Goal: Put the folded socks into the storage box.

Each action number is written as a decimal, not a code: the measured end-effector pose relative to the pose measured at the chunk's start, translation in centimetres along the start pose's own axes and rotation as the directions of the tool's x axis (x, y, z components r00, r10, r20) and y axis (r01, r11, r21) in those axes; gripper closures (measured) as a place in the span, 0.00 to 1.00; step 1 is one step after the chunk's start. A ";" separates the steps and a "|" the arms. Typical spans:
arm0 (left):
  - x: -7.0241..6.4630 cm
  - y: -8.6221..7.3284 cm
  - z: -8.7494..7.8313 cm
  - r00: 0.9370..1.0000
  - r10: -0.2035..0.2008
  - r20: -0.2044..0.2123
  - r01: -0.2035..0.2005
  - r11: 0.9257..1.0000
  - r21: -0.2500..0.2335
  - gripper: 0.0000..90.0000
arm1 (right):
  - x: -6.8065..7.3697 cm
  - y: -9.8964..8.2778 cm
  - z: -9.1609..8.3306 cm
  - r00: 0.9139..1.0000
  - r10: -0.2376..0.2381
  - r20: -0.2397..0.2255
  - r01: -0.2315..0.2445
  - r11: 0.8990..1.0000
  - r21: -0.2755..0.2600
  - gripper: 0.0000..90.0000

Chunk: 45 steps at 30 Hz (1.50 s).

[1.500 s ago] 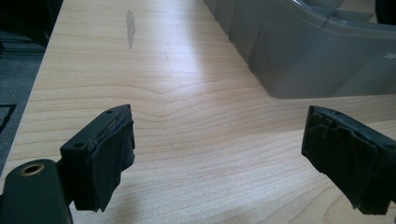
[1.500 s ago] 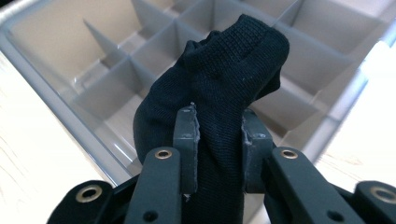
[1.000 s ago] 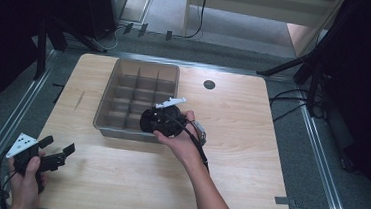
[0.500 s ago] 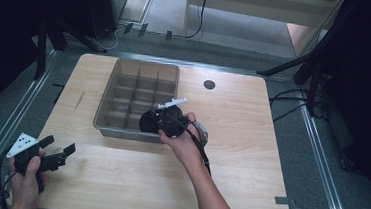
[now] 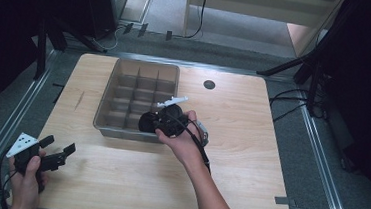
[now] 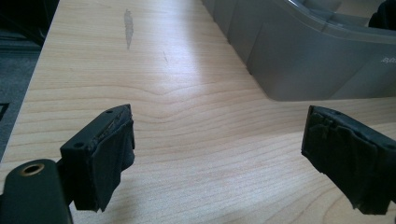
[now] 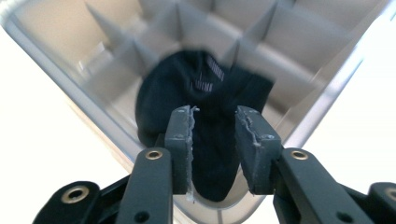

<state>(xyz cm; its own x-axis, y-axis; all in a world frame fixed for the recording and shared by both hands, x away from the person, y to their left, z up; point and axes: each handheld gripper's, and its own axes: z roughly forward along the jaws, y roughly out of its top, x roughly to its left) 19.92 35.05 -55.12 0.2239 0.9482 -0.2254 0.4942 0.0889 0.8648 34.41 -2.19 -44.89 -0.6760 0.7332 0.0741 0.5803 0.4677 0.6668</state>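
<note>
A black sock (image 7: 205, 88) hangs between the pads of my right gripper (image 7: 213, 116) over the near edge of a grey divided bin (image 7: 60, 32). Those jaws have just been opening a little, but the fabric still fills the gap from pad to pad. In the high view my right gripper (image 5: 148, 123) points into the bin (image 5: 141, 63) at its near side. My left gripper (image 5: 60, 145) sits at the table's near left corner, jaws wide apart. In its own view my left gripper (image 6: 217, 135) has only bare wood between its pads.
The bin's grey outer wall (image 6: 299, 60) stands ahead and to the right of the left gripper. A dark round hole (image 5: 209, 84) sits in the tabletop right of the bin. A dark streak (image 5: 79, 99) marks the wood left of the bin. Metal rails run along both table sides.
The right hand has shifted slightly at the bin's near edge. The left hand and its gripper have stayed where they were.
</note>
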 end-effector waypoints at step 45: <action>-0.1 0.0 0.1 1.000 0.003 0.003 -0.003 1.000 0.005 0.11 | -0.3 -0.7 0.3 0.999 0.036 0.001 -0.036 0.995 -0.095 0.45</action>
<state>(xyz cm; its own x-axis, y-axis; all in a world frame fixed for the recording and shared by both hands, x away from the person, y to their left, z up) 19.98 34.94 -55.17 0.2283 0.9475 -0.2240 0.4976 0.0842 0.8633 34.32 -2.59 -45.55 -0.6539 0.7504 0.0970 0.5583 0.3920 0.7312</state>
